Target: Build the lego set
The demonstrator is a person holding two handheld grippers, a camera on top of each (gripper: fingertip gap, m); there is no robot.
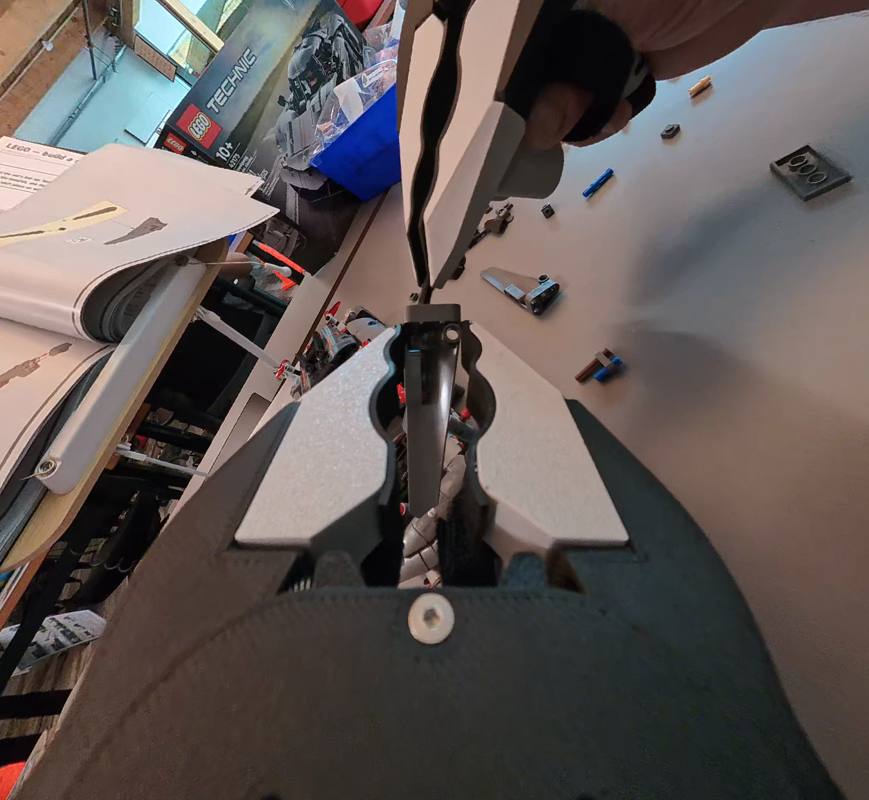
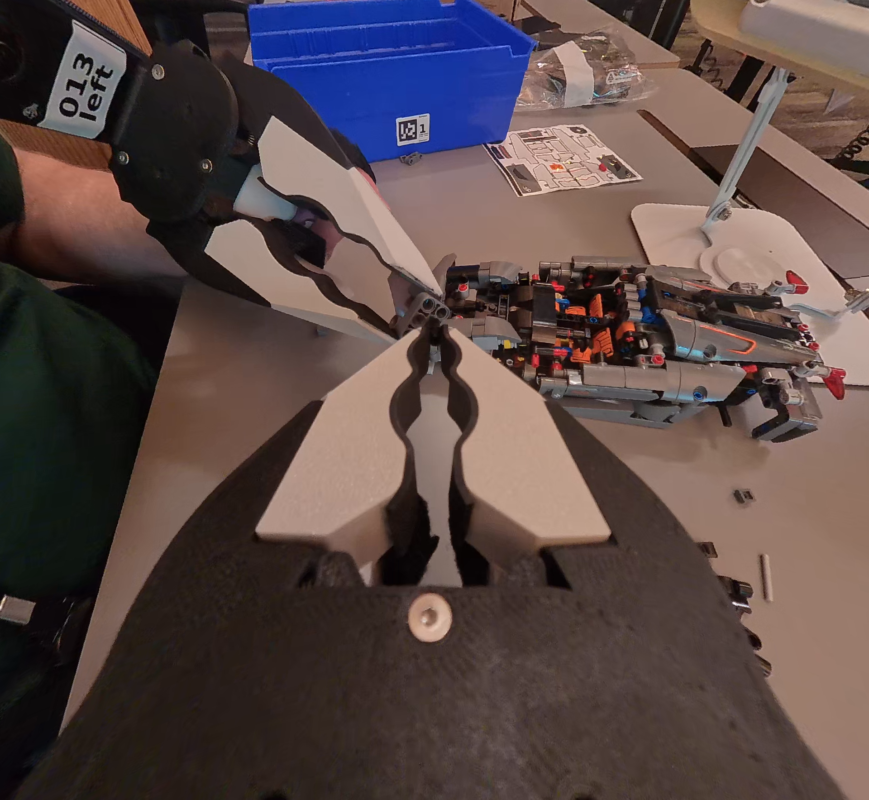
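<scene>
The left tongs (image 1: 430, 340) pinch a dark grey panel piece (image 1: 430, 401) along its length, holding it in the air above the bench (image 1: 705, 260), its perforated beam end (image 2: 425, 307) meeting the nose of the half-built car model (image 2: 635, 335), which lies toward the bench's far side by the white stand base (image 2: 733, 241). The right tongs (image 2: 435, 337) are pressed nearly together on a small dark pin (image 1: 424, 290) at that beam end. The panel looks light, stiff and smooth, so it could twist in the grip; holding it near the beam, as the left tongs do, seems soundest. The model is probably heavier, but its clipped-on parts could pop off under a hard push. Only the left wrist view shows the loose parts on the bench: a grey wing piece (image 1: 522, 290), a blue pin (image 1: 597, 182), a dark plate (image 1: 809, 177), plus the open instruction book (image 1: 117, 232). Only the right wrist view shows the whole model, the blue bin (image 2: 390, 72) and the sticker sheet (image 2: 562, 159).
</scene>
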